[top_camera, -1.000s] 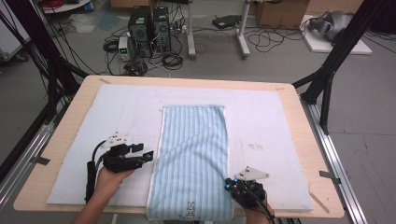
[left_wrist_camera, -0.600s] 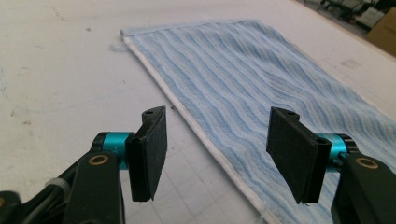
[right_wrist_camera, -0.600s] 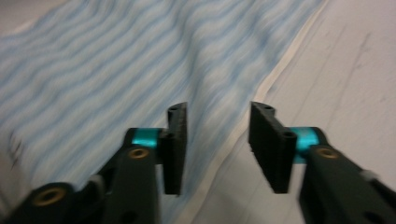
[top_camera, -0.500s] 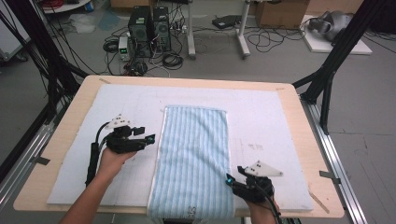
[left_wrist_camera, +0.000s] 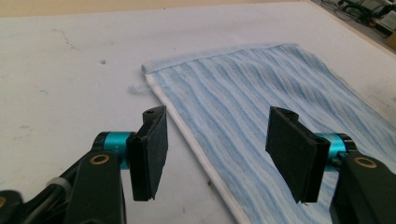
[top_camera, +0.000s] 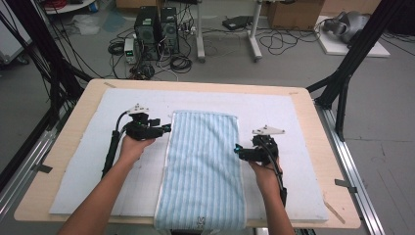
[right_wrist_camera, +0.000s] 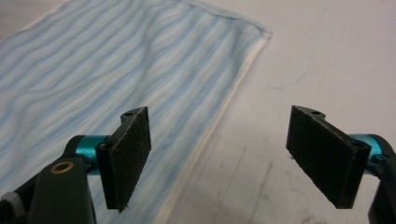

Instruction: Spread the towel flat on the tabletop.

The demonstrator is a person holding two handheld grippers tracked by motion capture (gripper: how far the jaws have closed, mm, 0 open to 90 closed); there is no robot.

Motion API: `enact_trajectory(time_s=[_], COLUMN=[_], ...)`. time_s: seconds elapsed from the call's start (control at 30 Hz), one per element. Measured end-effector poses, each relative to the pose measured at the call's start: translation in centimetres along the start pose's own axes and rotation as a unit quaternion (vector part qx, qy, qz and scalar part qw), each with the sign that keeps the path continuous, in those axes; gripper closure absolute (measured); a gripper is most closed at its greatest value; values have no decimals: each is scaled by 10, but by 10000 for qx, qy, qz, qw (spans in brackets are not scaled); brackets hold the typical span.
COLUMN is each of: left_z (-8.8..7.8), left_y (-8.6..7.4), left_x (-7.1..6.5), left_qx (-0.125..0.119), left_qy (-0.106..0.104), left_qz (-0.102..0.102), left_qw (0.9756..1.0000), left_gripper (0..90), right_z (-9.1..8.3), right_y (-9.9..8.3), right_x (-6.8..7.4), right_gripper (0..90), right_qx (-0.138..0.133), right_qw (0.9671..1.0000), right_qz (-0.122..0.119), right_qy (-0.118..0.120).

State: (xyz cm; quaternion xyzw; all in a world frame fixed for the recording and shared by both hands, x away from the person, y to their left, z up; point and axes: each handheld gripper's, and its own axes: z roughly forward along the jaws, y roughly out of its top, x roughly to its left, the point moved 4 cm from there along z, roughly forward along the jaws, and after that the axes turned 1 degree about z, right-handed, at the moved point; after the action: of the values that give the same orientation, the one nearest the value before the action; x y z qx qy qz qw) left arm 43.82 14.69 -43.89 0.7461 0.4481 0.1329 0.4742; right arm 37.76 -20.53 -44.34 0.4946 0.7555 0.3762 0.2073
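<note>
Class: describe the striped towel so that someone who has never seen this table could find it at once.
Start at the wooden table and the white mat covering it. Down the mat's middle lies the long blue-and-white striped towel, flat, its near end hanging over the table edge. It is the only striped, coloured cloth there.

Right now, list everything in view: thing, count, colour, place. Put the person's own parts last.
Striped towel: one, light blue and white, flat at the table's middle, near end hanging over the front edge.
Mat: one, white, under the towel, covering most of the table.
Table: one, light wood, centre of the high view.
Computer towers: two, black, on the floor beyond the table, among cables.
Cardboard box: one, brown, on the floor, far right.
Frame struts: several, black, at both sides of the table.
Left tool: one, black with teal, open, at the towel's left edge.
Right tool: one, black with teal, open, at the towel's right edge.
Forearms: two, entering from the bottom.
</note>
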Motion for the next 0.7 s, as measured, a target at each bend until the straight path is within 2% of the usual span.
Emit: enact_trajectory(time_s=[0.03, 0.13, 0.23, 0.27, 0.37, 0.43, 0.6, 0.63, 0.67, 0.7], left_z=[5, 20, 32, 36, 46, 52, 62, 63, 63, 63], left_y=[1, 2, 5, 6, 8, 7, 3, 3, 3, 3], left_x=[0, 3, 3, 3, 4, 7, 12, 12, 11, 11], left_qx=[40, 155, 296, 292, 463, 622, 616, 614, 603, 605], left_qy=[17, 119, 194, 229, 373, 487, 723, 770, 824, 900], left_qz=[-17, -77, -38, -9, 80, 91, -83, -41, -4, 114], left_qw=[10000, 9998, 9994, 9993, 9982, 9968, 9954, 9951, 9948, 9940], left_gripper=[401, 409, 429, 438, 486, 528, 615, 647, 666, 718], right_z=[4, 14, 26, 31, 47, 57, 73, 74, 75, 76], right_y=[4, 14, 21, 23, 25, 27, 28, 29, 29, 30], right_x=[-3, -7, -10, -12, -16, -17, -21, -22, -23, -23], right_gripper=[255, 454, 590, 615, 665, 680, 712, 722, 742, 796], right_qx=[16, 60, 121, 159, 344, 443, 591, 569, 543, 546], right_qw=[10000, 9999, 9999, 9999, 9994, 9989, 9977, 9979, 9980, 9979], right_qz=[15, 18, -8, -35, 25, -16, 4, 112, 121, 117], right_qy=[15, 145, 59, 21, -49, -121, -335, -300, -305, -315])
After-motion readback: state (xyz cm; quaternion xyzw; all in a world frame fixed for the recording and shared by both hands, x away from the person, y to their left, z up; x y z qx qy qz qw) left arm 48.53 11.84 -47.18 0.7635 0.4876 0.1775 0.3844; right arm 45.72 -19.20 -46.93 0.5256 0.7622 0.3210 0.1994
